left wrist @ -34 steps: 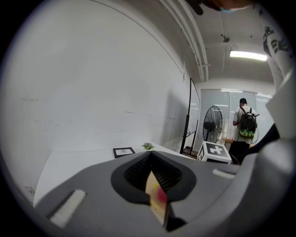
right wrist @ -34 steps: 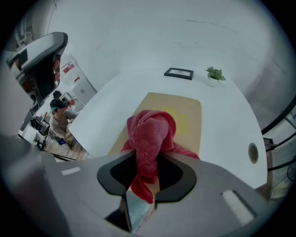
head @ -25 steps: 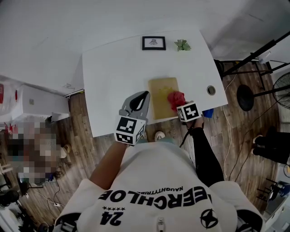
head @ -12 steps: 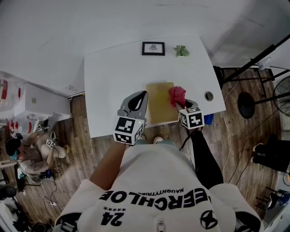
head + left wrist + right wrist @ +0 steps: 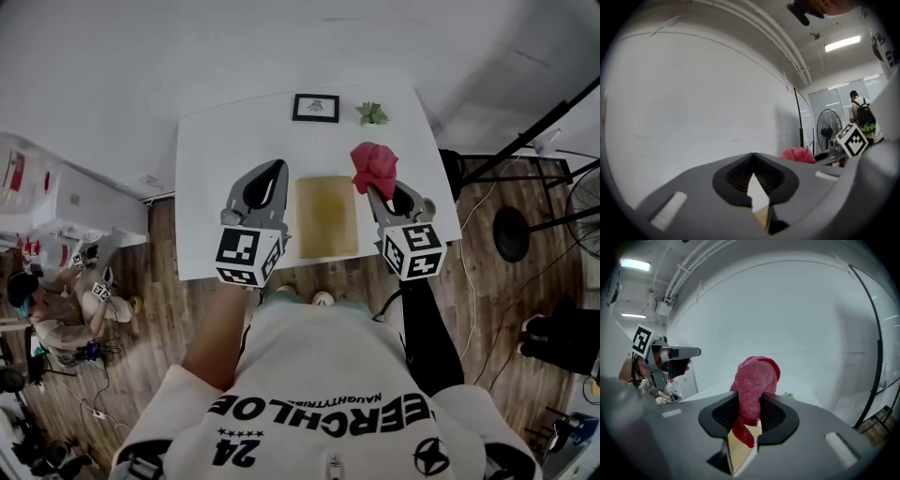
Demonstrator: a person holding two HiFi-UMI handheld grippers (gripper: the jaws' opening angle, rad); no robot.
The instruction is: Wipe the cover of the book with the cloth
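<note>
In the head view, the book (image 5: pixel 327 216) lies flat on the white table (image 5: pixel 216 159), tan cover up, near the edge closest to the person. The left gripper (image 5: pixel 270 180) hangs just left of the book, and the right gripper (image 5: pixel 380 192) just right of it. The right one carries the red cloth (image 5: pixel 375 166), bunched beside the book's far right corner and off the cover. Beyond the book stand a framed picture (image 5: pixel 316 108) and a small green plant (image 5: pixel 372 114).

In the left gripper view, the left gripper (image 5: pixel 752 157) has its jaws brought together tip to tip with nothing between them. A tan sliver of the book (image 5: pixel 762 219) shows below, and the cloth (image 5: pixel 799 154) sits off to the right (a fan (image 5: pixel 827 133) stands farther back).

In the right gripper view, the right gripper (image 5: pixel 750 404) has its jaws clamped on the cloth (image 5: pixel 757 378), which bulges up past them with a tail hanging down. The book (image 5: pixel 739 451) shows beneath.
</note>
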